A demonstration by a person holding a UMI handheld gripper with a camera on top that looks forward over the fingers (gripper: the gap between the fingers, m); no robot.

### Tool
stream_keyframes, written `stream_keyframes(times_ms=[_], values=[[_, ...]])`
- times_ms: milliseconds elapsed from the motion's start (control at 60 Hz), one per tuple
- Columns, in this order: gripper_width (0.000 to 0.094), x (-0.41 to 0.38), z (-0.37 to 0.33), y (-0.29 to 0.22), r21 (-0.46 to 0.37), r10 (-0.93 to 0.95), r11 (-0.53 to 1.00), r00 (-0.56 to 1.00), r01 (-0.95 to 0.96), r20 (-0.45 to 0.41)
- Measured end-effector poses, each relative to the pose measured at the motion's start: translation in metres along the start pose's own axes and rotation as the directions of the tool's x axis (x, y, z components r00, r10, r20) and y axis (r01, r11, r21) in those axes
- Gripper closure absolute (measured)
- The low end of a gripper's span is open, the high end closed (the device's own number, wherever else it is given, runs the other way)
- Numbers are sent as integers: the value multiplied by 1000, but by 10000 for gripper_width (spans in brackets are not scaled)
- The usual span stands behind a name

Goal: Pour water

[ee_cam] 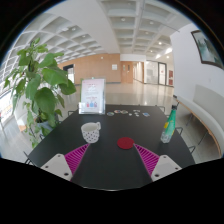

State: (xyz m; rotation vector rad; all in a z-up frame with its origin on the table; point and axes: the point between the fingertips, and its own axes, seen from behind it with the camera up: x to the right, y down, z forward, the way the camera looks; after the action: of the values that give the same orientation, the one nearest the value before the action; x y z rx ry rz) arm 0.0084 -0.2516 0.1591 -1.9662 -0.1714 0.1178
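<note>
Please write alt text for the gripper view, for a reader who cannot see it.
The open gripper hangs over a dark table, holding nothing. Beyond it stand a white cup, a red coaster and a green bottle, with a plant beside the table.

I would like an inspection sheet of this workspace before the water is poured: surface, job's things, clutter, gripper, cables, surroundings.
Surface: dark table, mostly bare near the fingers.
Job's things: white cup ahead of the left finger; green bottle upright beyond the right finger; small red disc between them.
Clutter: standing sign card and small pale items at the far end.
Gripper: gripper open, holding nothing.
Cables: nothing seen.
Surroundings: leafy plant beside the table; bright hall with doors behind.
</note>
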Motion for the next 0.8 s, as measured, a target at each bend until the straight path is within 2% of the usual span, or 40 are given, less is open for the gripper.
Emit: stream_keyframes(times_ms=[167,283,433,567,800], values=[[80,36,3,27,-52,-12,999,996,8,-84],[80,97,26,59,-85,-15,996,987,2,-159],[77,160,41,75,-83,38,995,967,-61,-251],[75,214,64,61,-41,43,997,950,-59,-310],[75,284,131,19,63,73,997,930,-54,-361]])
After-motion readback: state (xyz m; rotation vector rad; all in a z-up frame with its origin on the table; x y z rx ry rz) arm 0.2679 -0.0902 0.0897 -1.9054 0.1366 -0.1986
